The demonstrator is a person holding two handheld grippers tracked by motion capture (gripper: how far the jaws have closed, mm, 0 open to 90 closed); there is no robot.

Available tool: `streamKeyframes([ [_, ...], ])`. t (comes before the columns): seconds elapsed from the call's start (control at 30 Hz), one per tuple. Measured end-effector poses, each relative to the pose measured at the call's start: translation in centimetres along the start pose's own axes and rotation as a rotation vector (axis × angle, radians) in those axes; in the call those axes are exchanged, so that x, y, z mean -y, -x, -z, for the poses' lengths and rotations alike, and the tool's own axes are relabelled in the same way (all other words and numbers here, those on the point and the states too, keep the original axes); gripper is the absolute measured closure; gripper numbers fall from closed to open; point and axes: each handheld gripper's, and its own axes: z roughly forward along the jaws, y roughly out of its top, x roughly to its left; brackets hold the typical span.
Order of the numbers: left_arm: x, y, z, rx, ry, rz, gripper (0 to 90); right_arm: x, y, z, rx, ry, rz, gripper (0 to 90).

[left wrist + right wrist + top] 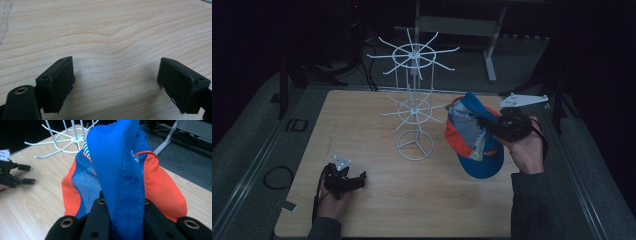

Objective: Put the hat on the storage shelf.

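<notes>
A blue and orange baseball cap [473, 137] is being held up over the right side of the wooden table [377, 210] by the right gripper [492, 125], whose jaws are being kept clamped on a fold of the cap's blue fabric [122, 195], as is seen in the right gripper view, where the cloth is being pinched between the two black jaws. The cap is being carried crown-open (its striped lining and blue mesh panel [83, 187] are being shown toward the cameras), with the blue brim [484, 162] hanging at the low end, nearer the person. No container is being used on the table. Just to the left of the cap, a white wire display stand [414, 107] is being left standing upright on its round base [414, 145], with two tiers of radiating hooks, the lower tier's right-hand prongs [439, 107] being reached nearly to the cap's edge; whether they are being touched cannot be told. The left gripper [362, 179] is being rested low at the near-left part of the table, well apart from the stand and the cap, and its jaws are being held wide apart with only bare wood grain [112, 32] between them.
</notes>
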Motion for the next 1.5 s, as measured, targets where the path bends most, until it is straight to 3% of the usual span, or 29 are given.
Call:
streamKeyframes([
  [0.23,0.0,0.0,0.0,0.0,0.0,0.0,14.6,-0.7,0.0,0.8,0.001,0.016,0.008,87.8],
  [0.4,0.0,0.0,0.0,-0.001,0.001,0.0,14.6,-1.0,0.1,1.4,-0.035,0.041,0.004,87.8],
  [1.5,0.0,0.0,0.0,-0.001,0.002,-0.001,14.6,-2.6,-0.5,3.2,-0.042,0.122,0.038,87.9],
])
